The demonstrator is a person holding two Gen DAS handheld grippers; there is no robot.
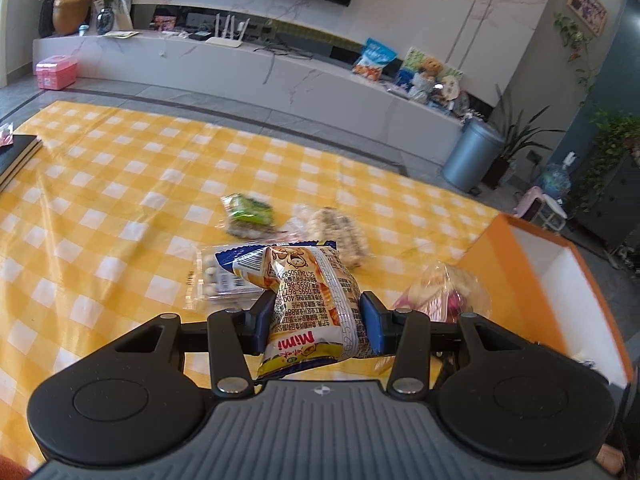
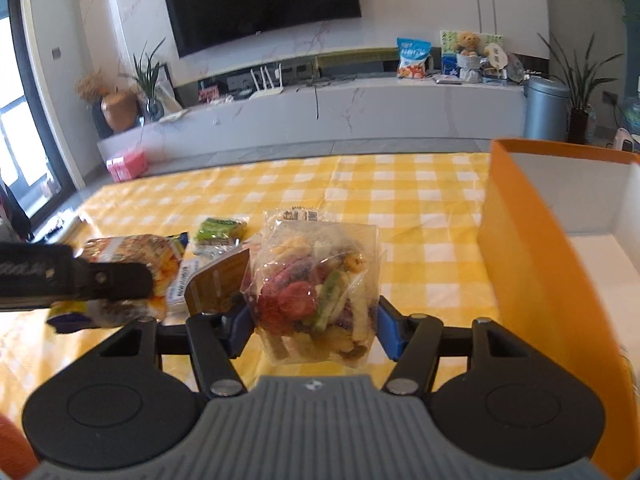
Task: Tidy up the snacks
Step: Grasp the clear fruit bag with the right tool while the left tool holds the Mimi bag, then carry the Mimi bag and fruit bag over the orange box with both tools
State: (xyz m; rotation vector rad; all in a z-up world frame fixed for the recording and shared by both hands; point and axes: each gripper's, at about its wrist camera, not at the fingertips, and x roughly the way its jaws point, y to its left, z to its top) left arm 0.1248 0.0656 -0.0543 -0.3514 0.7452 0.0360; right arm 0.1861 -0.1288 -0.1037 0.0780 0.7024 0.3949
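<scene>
My left gripper (image 1: 318, 314) is shut on a yellow Mimi snack packet (image 1: 308, 304) and holds it above the yellow checked cloth (image 1: 120, 200). My right gripper (image 2: 314, 320) is shut on a clear bag of mixed dried fruit and vegetable chips (image 2: 316, 284), left of the orange box (image 2: 532, 260). In the right wrist view the left gripper (image 2: 80, 280) shows at the left with its packet (image 2: 132, 264). The clear bag also shows in the left wrist view (image 1: 444, 292), beside the orange box (image 1: 560, 288).
On the cloth lie a green packet (image 1: 250, 216), a rice cracker pack (image 1: 340, 232) and a clear tray of round sweets with a blue label (image 1: 222, 276). A dark notebook (image 1: 16, 156) lies at the far left. A TV bench (image 1: 240, 64) stands beyond.
</scene>
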